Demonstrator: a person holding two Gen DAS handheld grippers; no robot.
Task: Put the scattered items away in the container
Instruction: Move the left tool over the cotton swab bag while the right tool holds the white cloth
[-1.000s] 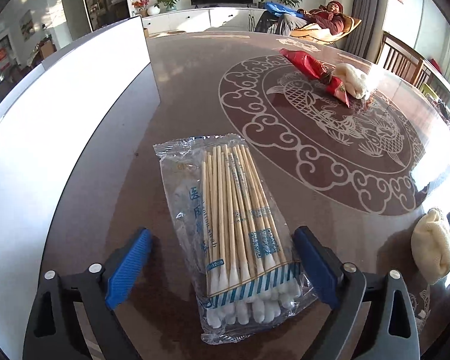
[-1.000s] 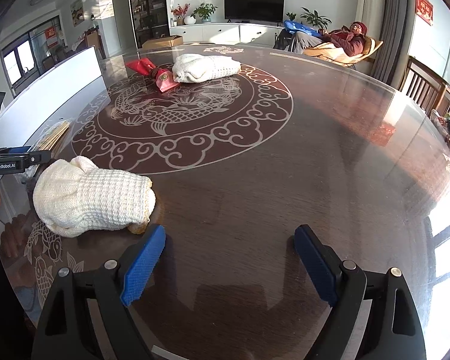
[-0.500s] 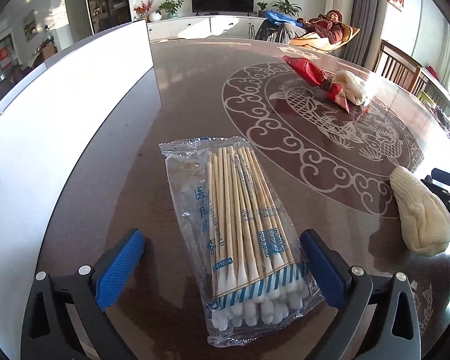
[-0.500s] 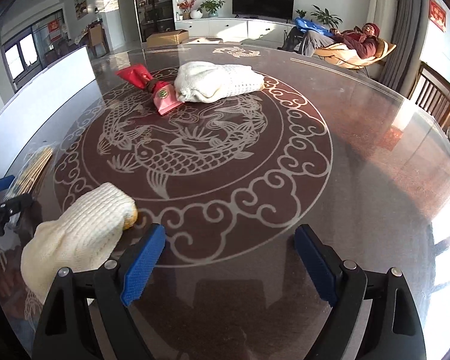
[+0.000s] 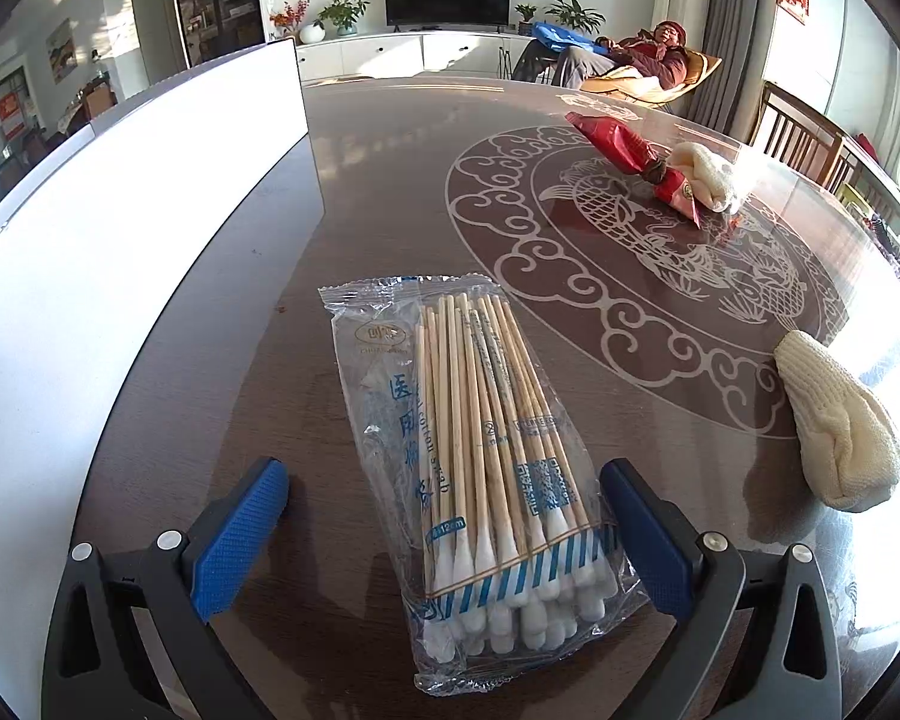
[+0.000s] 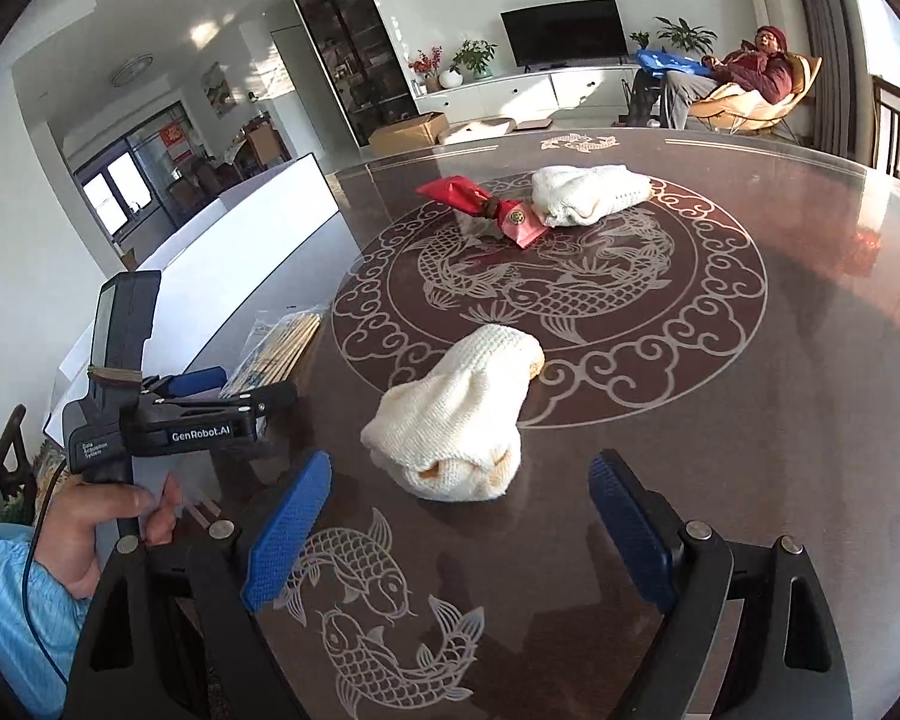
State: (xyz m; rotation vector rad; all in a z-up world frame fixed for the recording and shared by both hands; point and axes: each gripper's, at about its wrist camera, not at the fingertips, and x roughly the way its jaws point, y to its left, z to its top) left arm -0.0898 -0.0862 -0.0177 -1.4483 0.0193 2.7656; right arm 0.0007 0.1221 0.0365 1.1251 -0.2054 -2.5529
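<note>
A clear packet of cotton swabs lies on the dark table, its near end between the open fingers of my left gripper; whether they touch it I cannot tell. A cream knitted sock lies just ahead of my open right gripper; it also shows in the left wrist view. A second cream sock and a red packet lie together farther back. The white container stands along the table's left side. The packet of swabs also shows in the right wrist view.
The round table has a pale fish and cloud pattern. A person sits in a lounge chair beyond the table. Wooden chairs stand at the table's right edge.
The right gripper has swung left and now faces the near sock head on. The left gripper has drawn back slightly from the swab packet. Both stay open.
</note>
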